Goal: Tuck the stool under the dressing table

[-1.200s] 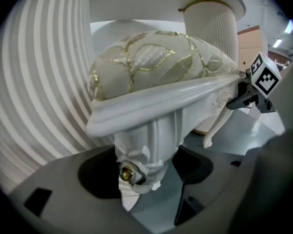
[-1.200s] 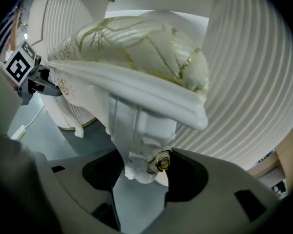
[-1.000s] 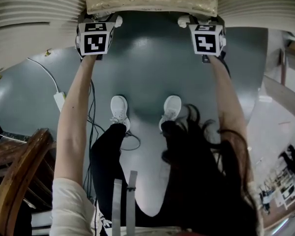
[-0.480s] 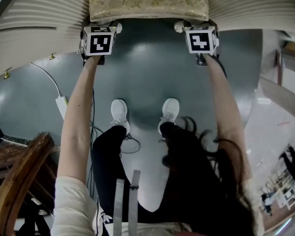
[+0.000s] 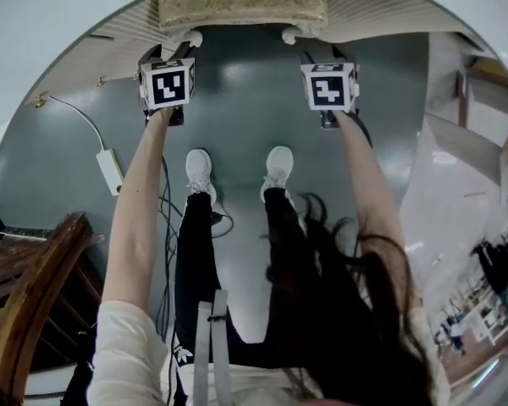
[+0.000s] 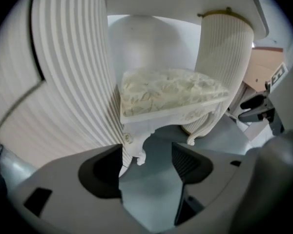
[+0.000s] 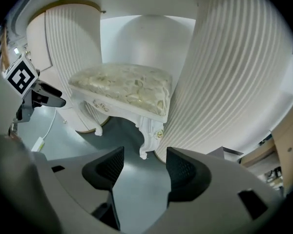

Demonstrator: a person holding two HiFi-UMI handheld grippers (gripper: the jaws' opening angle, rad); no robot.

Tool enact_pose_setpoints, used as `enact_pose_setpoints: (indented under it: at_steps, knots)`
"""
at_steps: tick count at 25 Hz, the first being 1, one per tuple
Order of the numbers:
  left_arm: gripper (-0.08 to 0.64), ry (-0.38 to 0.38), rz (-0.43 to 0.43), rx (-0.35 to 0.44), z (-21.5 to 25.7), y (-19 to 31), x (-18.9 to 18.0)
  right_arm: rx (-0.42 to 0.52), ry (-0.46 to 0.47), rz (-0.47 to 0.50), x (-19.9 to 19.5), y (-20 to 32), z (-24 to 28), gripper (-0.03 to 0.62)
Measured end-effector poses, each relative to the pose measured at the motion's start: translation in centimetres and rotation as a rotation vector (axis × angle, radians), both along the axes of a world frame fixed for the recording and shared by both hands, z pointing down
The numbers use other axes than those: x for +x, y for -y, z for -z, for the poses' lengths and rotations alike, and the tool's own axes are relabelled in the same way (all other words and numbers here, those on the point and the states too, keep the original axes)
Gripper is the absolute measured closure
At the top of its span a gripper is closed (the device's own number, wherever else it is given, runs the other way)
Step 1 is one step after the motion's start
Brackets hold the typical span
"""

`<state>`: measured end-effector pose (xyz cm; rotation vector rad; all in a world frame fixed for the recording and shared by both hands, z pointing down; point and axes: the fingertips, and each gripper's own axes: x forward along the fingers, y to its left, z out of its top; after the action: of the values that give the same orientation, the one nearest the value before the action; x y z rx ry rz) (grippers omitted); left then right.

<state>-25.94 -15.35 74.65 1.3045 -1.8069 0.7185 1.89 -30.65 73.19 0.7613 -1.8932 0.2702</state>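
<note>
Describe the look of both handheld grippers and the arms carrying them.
The left gripper and right gripper match: smooth grey plastic bodies with two black, ribbed wedge-shaped pads. Each carries a white cube printed with black square markers. The forearms are bare; a short cream sleeve covers the left upper arm. The right shoulder is hidden by long dark hair.

Your head view is dim and cool, with a soft sheen on the floor [image 5: 237, 74]. Both gripper views are bright; the white table [image 7: 224, 82] nears washout. Edges bend strongly, corners go black. The left tongs [image 6: 149, 162] and right tongs [image 7: 144, 167] read soft.
</note>
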Motion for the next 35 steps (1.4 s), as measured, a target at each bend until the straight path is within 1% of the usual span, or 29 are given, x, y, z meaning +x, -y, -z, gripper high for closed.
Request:
enact_pose_setpoints:
  at_steps: [3,6,9,11,12,15,19,22,24,25,27,31,33,35]
  knots:
    - [0.244,-0.049,0.034,0.085,4.9,-0.8,1.8,-0.010,0.047,-0.023,-0.1,-2.2,3.9,0.337]
    - [0.244,-0.110,0.060,0.177,10.8,-1.1,4.9,-0.028,0.144,-0.055,0.2,-3.8,9.0,0.337]
    - [0.244,-0.188,0.075,0.270,16.7,-2.4,8.6,-0.015,0.205,-0.032,0.9,-6.6,14.1,0.337]
    - [0.244,-0.211,0.078,0.313,20.1,-3.3,9.8,-0.005,0.236,-0.025,0.9,-7.9,16.9,0.337]
    - [0.244,-0.211,0.076,0.340,22.0,-3.4,10.0,0.001,0.254,-0.026,0.7,-8.0,18.3,0.339]
    - [0.245,-0.168,0.057,0.431,28.8,-4.0,10.9,0.033,0.292,-0.005,0.3,-8.2,23.2,0.339]
    - [0.245,-0.058,0.000,0.516,36.7,-4.5,13.1,0.089,0.372,0.020,0.6,-9.3,31.4,0.339]
    - [0.245,-0.048,-0.001,0.545,40.2,-4.9,14.6,0.128,0.425,0.018,1.4,-10.8,35.8,0.339]
    - [0.247,-0.047,-0.008,0.547,42.7,-5.0,15.8,0.139,0.451,0.032,2.1,-12.1,38.4,0.339]
    - [0.270,-0.038,-0.015,0.544,43.9,-5.1,16.5,0.145,0.462,0.044,2.6,-12.5,39.6,0.341]
    - [0.356,-0.001,-0.028,0.546,46.3,-5.1,17.7,0.160,0.489,0.062,3.9,-13.2,41.8,0.358]
    - [0.488,0.081,-0.047,0.589,50.3,-5.8,19.6,0.192,0.545,0.052,7.0,-14.0,44.7,0.374]
    - [0.494,0.086,-0.057,0.613,51.7,-5.8,20.6,0.183,0.582,0.049,7.7,-14.4,46.1,0.380]
    - [0.494,0.074,-0.048,0.637,52.9,-5.9,21.4,0.181,0.623,0.053,7.8,-14.9,47.7,0.380]
